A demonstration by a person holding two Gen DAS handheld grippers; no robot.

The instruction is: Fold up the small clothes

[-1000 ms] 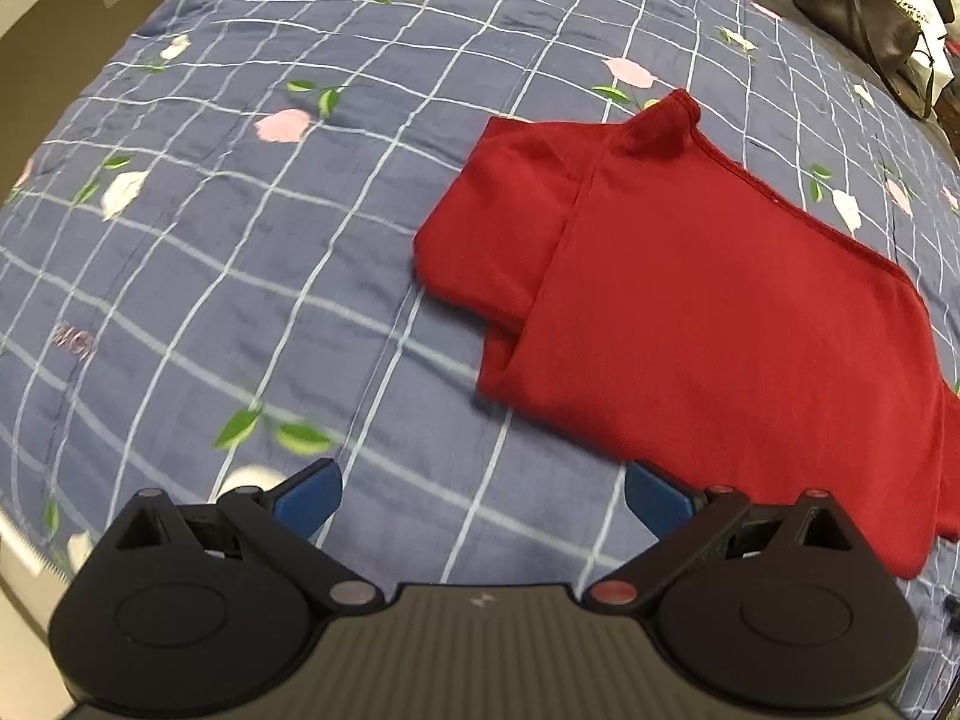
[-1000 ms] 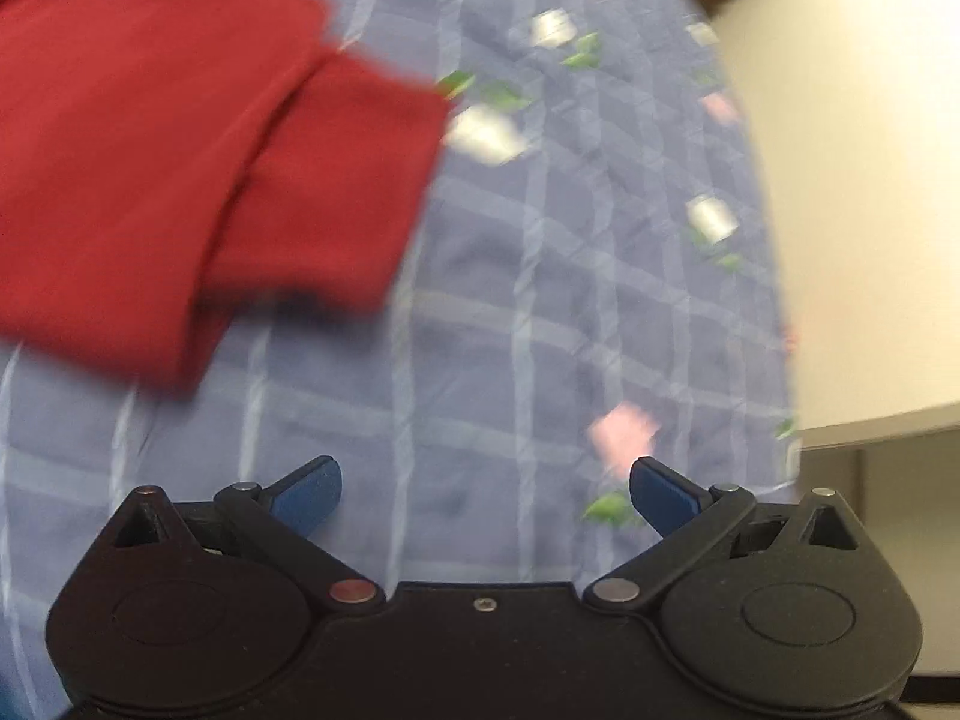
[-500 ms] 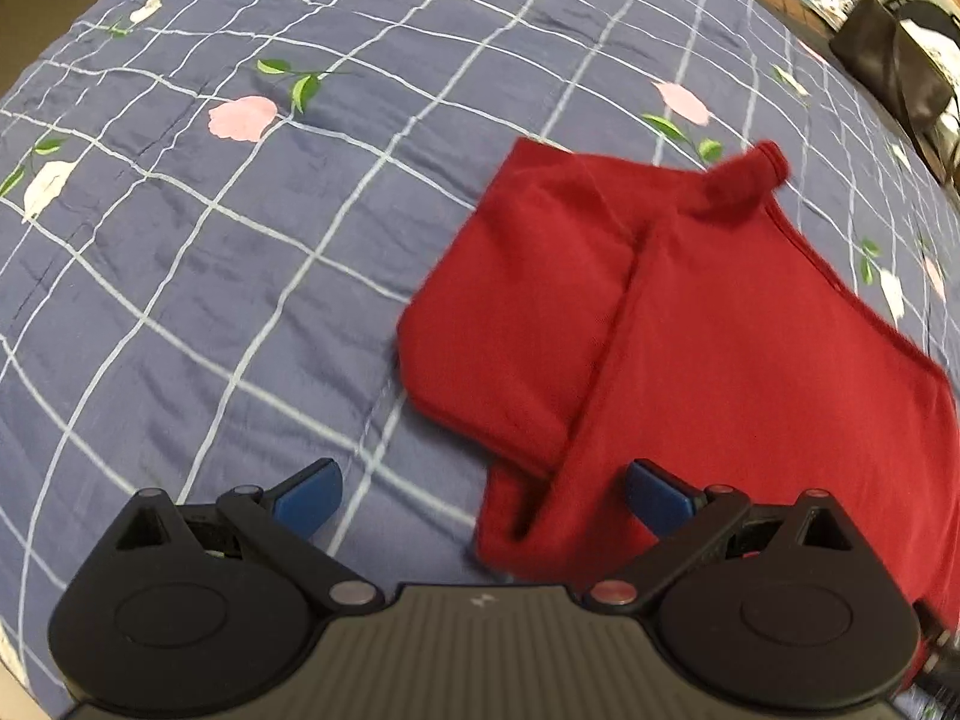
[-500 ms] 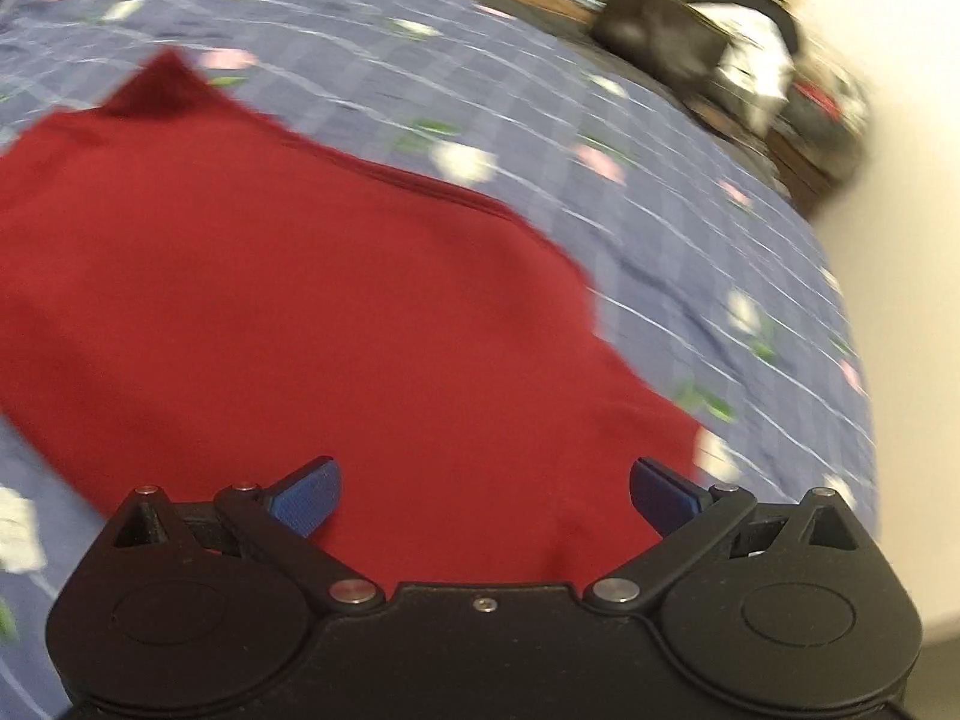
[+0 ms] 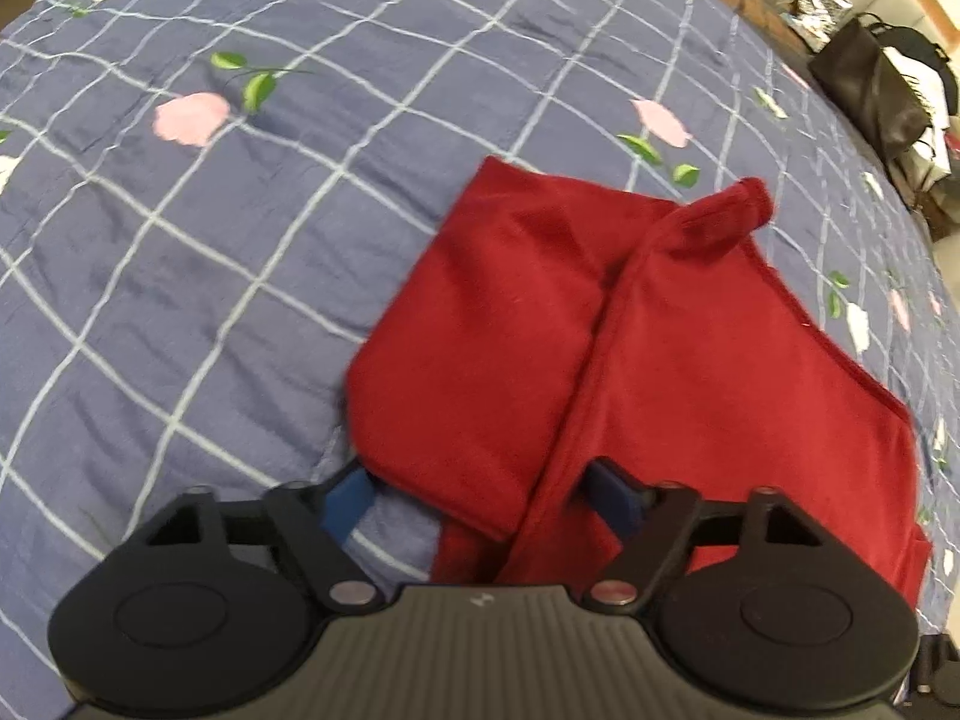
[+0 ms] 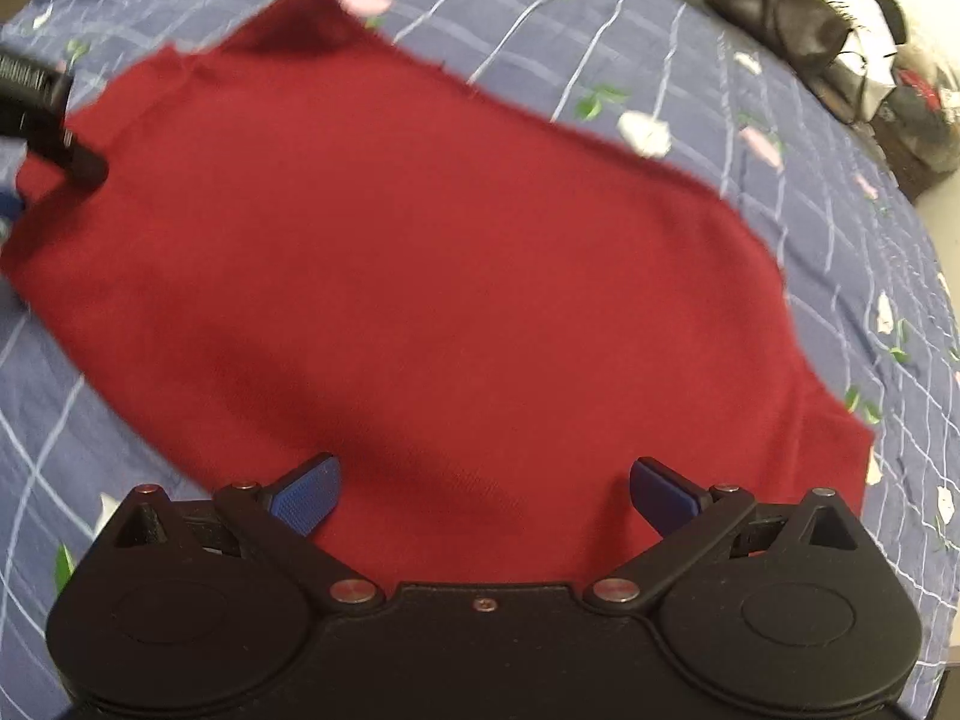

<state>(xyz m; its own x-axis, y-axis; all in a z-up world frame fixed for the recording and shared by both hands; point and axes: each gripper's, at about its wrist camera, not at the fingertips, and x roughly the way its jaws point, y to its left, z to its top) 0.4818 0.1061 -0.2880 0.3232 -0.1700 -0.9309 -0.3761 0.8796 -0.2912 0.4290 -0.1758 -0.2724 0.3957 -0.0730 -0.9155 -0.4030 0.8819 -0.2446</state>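
A small red garment [image 5: 690, 372] lies flat on a blue quilt, one sleeve [image 5: 480, 330] folded over its body. My left gripper [image 5: 480, 495] stands open at the garment's near corner, with the sleeve's lower edge between its blue fingers; nothing is pinched. In the right wrist view the red garment [image 6: 420, 252] fills the middle. Above the garment's near hem my right gripper [image 6: 483, 495] is open, fingers wide apart. The left gripper's black body [image 6: 42, 120] shows at the far left edge of that view.
The blue quilt [image 5: 210, 240] with white grid lines and flower prints spreads on all sides. A dark handbag [image 5: 870, 84] and other bags [image 6: 798, 18] sit beyond the bed's far right edge, near a pale wall.
Both grippers have come closer to the garment. The left one now straddles the sleeve's lower edge. The right one swung from the bare quilt over to the garment's hem.
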